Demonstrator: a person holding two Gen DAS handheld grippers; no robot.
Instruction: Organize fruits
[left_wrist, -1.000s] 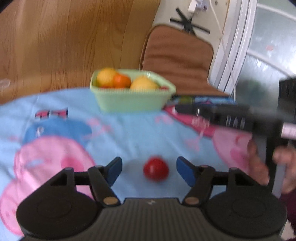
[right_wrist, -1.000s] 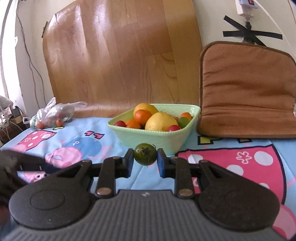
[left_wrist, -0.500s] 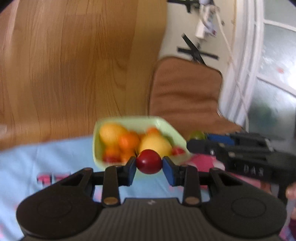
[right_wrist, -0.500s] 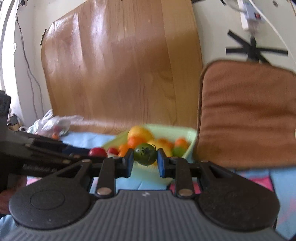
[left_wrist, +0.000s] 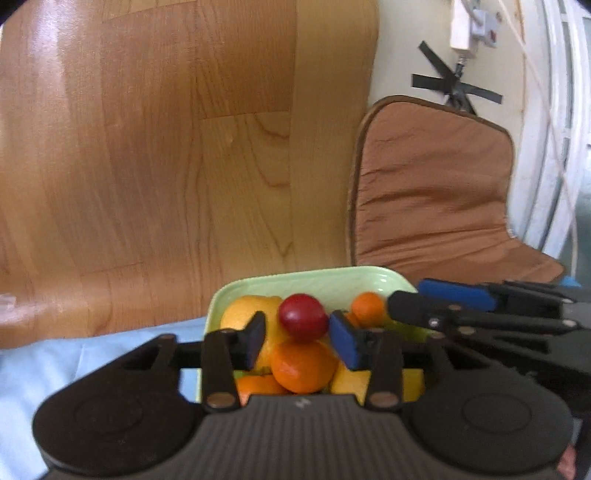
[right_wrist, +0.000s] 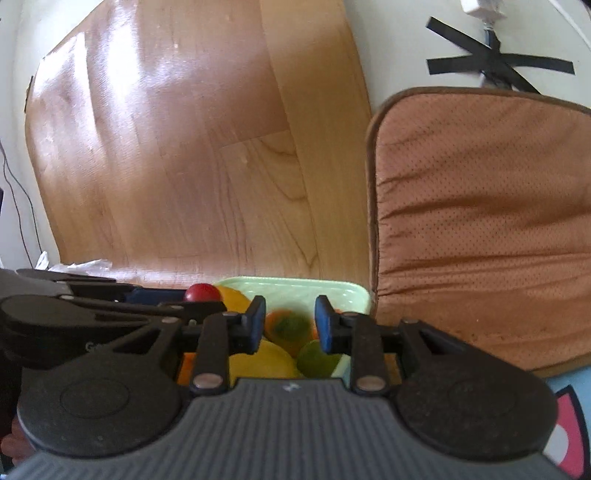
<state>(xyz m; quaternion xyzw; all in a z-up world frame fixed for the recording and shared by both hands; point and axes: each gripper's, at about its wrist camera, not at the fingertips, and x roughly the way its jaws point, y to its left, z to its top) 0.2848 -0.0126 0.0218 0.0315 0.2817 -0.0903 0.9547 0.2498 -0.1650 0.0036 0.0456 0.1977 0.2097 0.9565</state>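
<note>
A pale green bowl (left_wrist: 332, 284) holds several oranges, lemons and small tomatoes. My left gripper (left_wrist: 297, 338) is open above it; a red tomato (left_wrist: 303, 316) sits loose between its spread fingers, on top of an orange (left_wrist: 303, 366). In the right wrist view my right gripper (right_wrist: 290, 325) is open over the same bowl (right_wrist: 332, 293). A dark green tomato (right_wrist: 290, 326), blurred, lies among the fruit just below its fingers. A lighter green fruit (right_wrist: 316, 356) lies beside it. The red tomato (right_wrist: 202, 292) shows at the left there.
A brown cushion (right_wrist: 480, 221) leans on the wall right behind the bowl. A wooden board (left_wrist: 166, 166) stands behind on the left. The table has a blue and pink cartoon cloth (left_wrist: 92, 354). A plastic bag (right_wrist: 74, 265) lies at far left.
Both grippers moved forward over the bowl and opened. The left let go of the red tomato, the right let go of the dark green tomato; both fruits now rest in the bowl.
</note>
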